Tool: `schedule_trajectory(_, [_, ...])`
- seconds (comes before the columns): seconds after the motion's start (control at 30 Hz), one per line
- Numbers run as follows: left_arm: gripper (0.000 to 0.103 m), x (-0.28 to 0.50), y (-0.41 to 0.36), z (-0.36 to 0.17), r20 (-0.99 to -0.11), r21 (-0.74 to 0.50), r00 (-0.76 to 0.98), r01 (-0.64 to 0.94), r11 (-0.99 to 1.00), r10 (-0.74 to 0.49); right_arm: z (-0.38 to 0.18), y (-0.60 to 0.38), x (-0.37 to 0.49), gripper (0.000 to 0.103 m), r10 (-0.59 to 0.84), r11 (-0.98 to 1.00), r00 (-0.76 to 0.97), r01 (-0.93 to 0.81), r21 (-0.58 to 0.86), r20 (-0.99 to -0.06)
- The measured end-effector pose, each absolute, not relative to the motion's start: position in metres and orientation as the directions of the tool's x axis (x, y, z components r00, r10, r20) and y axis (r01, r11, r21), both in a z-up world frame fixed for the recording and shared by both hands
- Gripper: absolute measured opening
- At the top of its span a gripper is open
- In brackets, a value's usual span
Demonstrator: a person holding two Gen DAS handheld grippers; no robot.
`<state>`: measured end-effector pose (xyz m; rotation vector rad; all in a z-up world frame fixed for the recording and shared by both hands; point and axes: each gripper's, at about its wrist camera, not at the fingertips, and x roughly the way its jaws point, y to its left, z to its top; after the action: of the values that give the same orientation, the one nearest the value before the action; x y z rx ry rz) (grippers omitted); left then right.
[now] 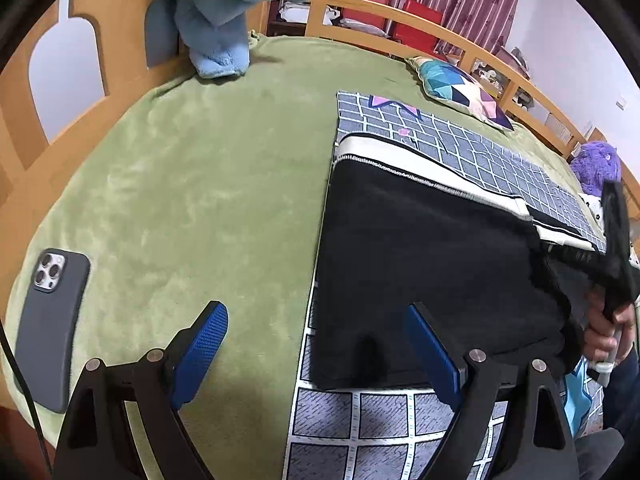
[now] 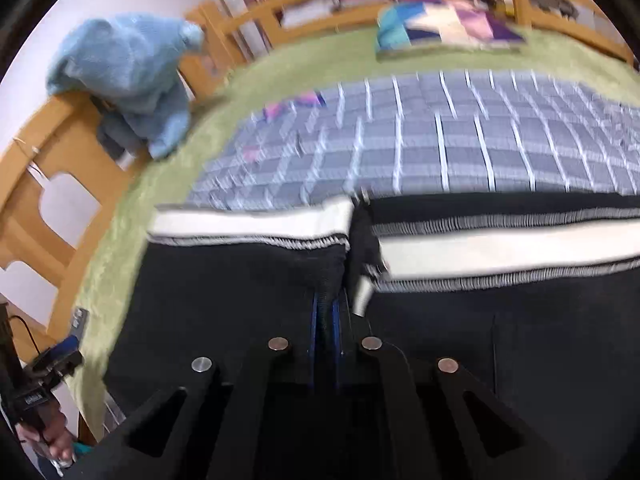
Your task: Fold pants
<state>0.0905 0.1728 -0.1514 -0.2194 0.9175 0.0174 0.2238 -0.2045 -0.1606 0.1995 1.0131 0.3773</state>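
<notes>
My right gripper [image 2: 325,312] pinches the black pants [image 1: 432,264], part-folded on the grid mat [image 1: 384,420], while my left gripper [image 1: 316,344] hangs wide open, empty.

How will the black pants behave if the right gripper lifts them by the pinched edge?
The black pants probably hang limp, since the fabric already bunches where the right gripper clamps it. The folded layers may slide apart. Thick knit with a white stripe suggests moderate weight.
</notes>
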Motion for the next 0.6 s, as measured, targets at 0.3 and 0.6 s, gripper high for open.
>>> schedule_trajectory(0.3, [0.090,0.089,0.175,-0.172,-0.791,-0.258,0.596,-0.114,0.959,-0.141,-0.148,-0.212,0.171,0.021,0.385,0.917,0.338,-0.250,0.312,-0.859])
schedule_trajectory(0.6, [0.090,0.084,0.170,-0.191,-0.773,-0.370,0.579,-0.079,0.926,-0.259,-0.135,-0.196,0.133,0.015,0.303,0.921,0.281,-0.333,0.204,-0.911])
